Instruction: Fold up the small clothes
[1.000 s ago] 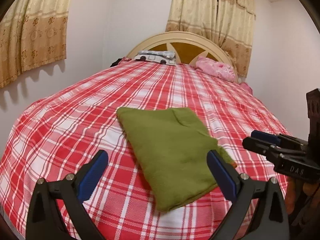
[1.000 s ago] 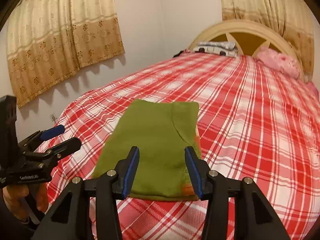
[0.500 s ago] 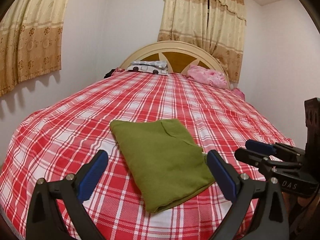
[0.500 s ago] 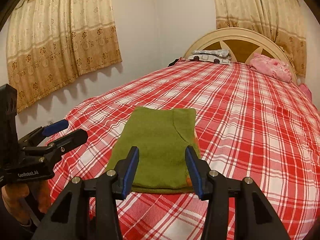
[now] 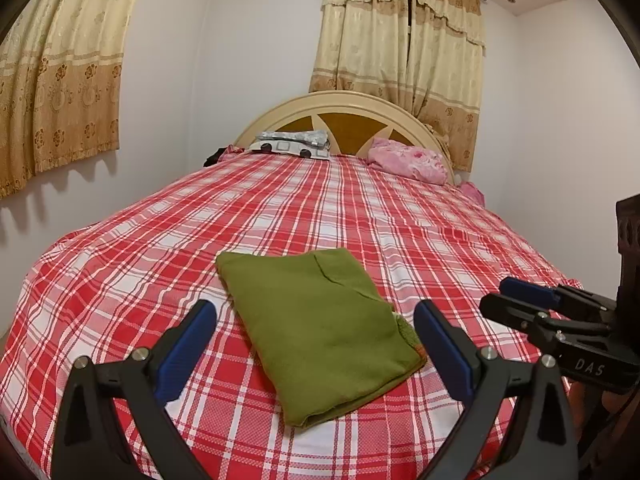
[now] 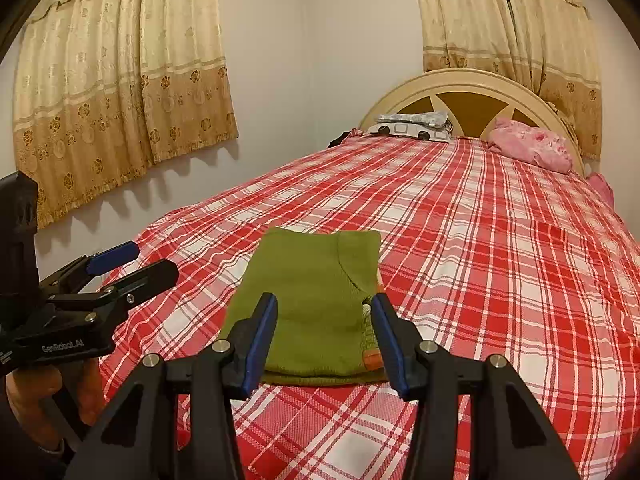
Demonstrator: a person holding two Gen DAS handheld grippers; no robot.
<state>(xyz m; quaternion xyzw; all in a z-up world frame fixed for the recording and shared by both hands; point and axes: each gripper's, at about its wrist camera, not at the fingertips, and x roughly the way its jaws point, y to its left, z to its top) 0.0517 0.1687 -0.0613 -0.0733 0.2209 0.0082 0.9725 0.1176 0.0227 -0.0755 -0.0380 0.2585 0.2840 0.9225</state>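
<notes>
Green garment (image 5: 320, 328) folded flat on bed (image 5: 120, 280), at 12 o'clock of both tongs, left (image 5: 316, 344) and right (image 6: 324, 340); both spread, empty; folding apparently complete

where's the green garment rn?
Folded green garment lies flat on the red plaid bedspread near the foot of the bed, centre in both wrist views, just ahead of both open claws and touched by neither.

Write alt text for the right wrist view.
A folded green garment lies flat on a red plaid bed, beyond the open, empty right claw. The left claw, also empty, sits at the left edge.
</notes>
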